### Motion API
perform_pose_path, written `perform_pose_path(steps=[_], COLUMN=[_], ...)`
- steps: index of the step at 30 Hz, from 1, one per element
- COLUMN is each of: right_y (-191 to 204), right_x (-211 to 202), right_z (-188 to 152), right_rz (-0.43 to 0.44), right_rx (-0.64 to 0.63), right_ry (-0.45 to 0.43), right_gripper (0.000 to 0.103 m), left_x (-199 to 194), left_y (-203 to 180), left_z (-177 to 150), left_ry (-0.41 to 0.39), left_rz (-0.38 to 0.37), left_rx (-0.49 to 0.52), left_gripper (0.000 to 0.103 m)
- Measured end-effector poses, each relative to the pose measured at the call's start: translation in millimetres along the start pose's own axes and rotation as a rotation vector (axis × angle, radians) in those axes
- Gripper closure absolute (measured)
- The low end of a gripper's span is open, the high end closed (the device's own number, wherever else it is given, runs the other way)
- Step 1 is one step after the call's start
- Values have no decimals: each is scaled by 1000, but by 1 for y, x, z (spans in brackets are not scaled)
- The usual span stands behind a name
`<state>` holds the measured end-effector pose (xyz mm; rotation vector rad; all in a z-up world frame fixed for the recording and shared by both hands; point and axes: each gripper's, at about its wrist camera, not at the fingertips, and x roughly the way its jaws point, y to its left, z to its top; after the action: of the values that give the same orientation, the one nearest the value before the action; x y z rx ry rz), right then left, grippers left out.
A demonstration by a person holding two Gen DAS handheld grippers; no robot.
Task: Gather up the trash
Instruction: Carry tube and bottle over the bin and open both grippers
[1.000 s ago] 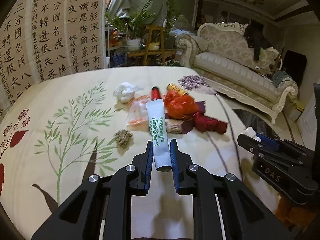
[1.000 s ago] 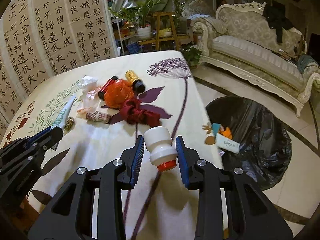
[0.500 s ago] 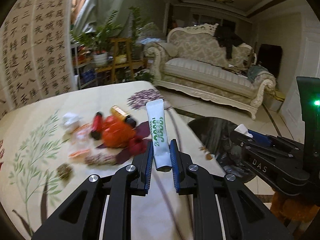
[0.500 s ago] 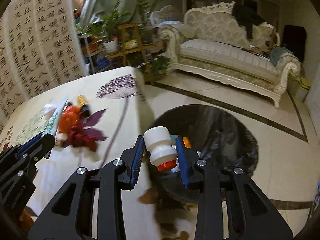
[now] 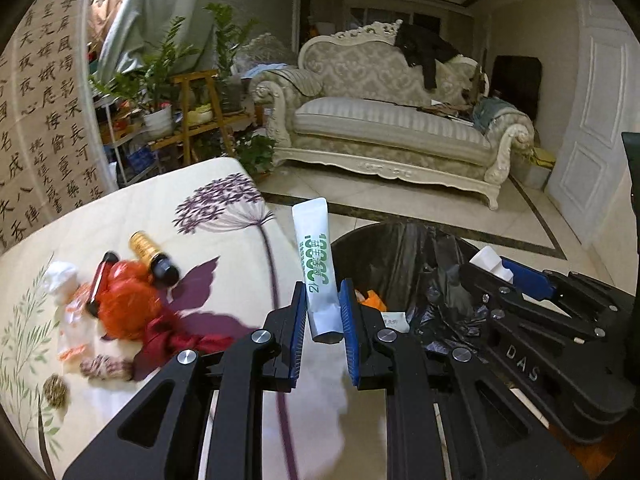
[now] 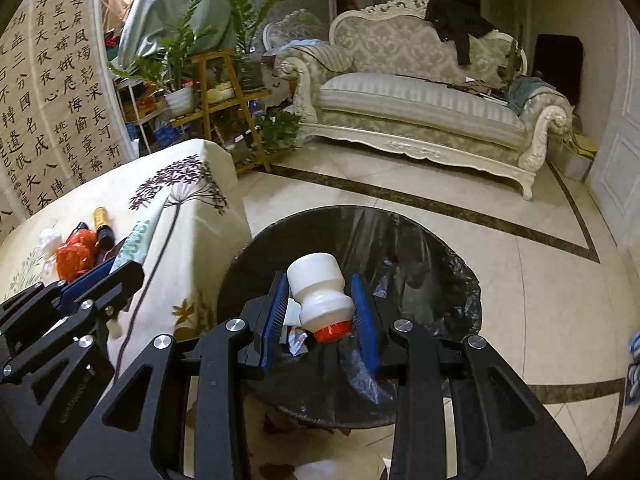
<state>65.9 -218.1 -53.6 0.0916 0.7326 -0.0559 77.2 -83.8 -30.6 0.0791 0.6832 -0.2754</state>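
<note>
My left gripper [image 5: 323,308] is shut on a white tube with green print [image 5: 317,264], held upright above the table's right edge beside the bin. My right gripper [image 6: 320,304] is shut on a small white bottle with a red cap [image 6: 320,294], cap toward me, hanging over the open mouth of the black-lined trash bin [image 6: 436,248]. The bin [image 5: 400,252] holds some paper and orange scraps. Left on the table lie an orange crumpled bag [image 5: 124,306], a dark red cloth [image 5: 176,340], a brown vial [image 5: 154,254] and a white tissue [image 5: 60,274].
The table carries a cream cloth with flower prints [image 5: 224,208]. Beyond the bin is tiled floor [image 6: 540,248], then a pale sofa [image 6: 420,104]. Plant shelves [image 6: 216,88] and a calligraphy screen [image 6: 52,92] stand behind the table. The other gripper shows at each view's side.
Both grippers have swung to the right, away from the trash pile on the table. The right one, with its bottle, now hangs over the bin; the left one, with its tube, is at the table's edge.
</note>
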Motion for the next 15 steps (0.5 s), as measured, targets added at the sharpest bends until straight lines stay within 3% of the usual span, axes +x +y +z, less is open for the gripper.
perform_pose_path(steps=[12, 15], right_y=[-13, -17], right_x=[17, 19], right_z=[3, 4], right_rz=[-15, -15], right_rx=[33, 50], right_ry=[16, 15], right_gripper=[71, 69], left_x=[29, 30], left_y=[-21, -22], left_z=[12, 14], left_ry=[43, 44], left_rz=[6, 6], left_rx=[66, 67], left_gripper=[83, 74])
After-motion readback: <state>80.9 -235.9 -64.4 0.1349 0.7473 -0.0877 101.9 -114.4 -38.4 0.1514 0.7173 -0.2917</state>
